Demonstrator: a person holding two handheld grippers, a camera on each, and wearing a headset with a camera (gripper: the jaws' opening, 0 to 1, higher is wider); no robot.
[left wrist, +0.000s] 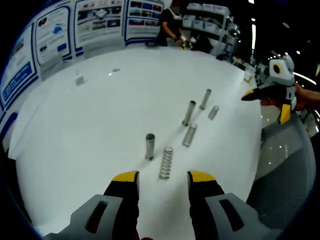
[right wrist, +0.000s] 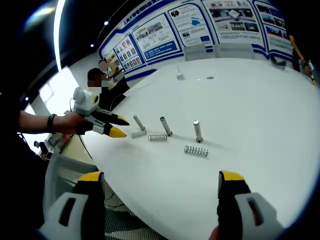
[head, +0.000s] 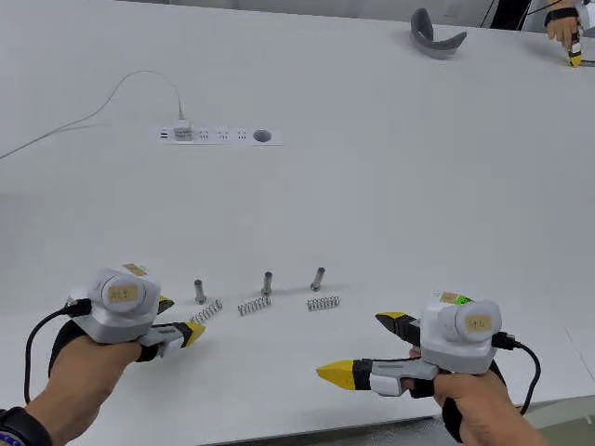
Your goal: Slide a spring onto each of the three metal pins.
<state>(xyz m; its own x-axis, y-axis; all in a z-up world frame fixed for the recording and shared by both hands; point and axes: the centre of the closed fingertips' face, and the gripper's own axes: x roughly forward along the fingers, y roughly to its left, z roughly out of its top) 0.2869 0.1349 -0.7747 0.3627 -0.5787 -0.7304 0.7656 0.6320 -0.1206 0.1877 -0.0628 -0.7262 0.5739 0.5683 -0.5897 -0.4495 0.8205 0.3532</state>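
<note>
Three short metal pins stand upright in a row on the white table: left pin (head: 199,290), middle pin (head: 267,282), right pin (head: 318,278). A loose spring lies flat just in front of each: left spring (head: 206,311), middle spring (head: 254,306), right spring (head: 323,303). My left gripper (head: 181,318) is open, its yellow tips close to the left spring (left wrist: 166,163) and beside the left pin (left wrist: 150,146). My right gripper (head: 358,346) is wide open near the table's front edge, apart from the right spring (right wrist: 196,150) and right pin (right wrist: 197,130). Neither holds anything.
A white power strip (head: 218,136) with a plugged cable lies mid-table. A grey curved object (head: 433,39) rests at the far edge. Another person's hand (head: 562,23) holds a gripper at the far right corner. A grey chair (left wrist: 285,170) stands by the table's near edge.
</note>
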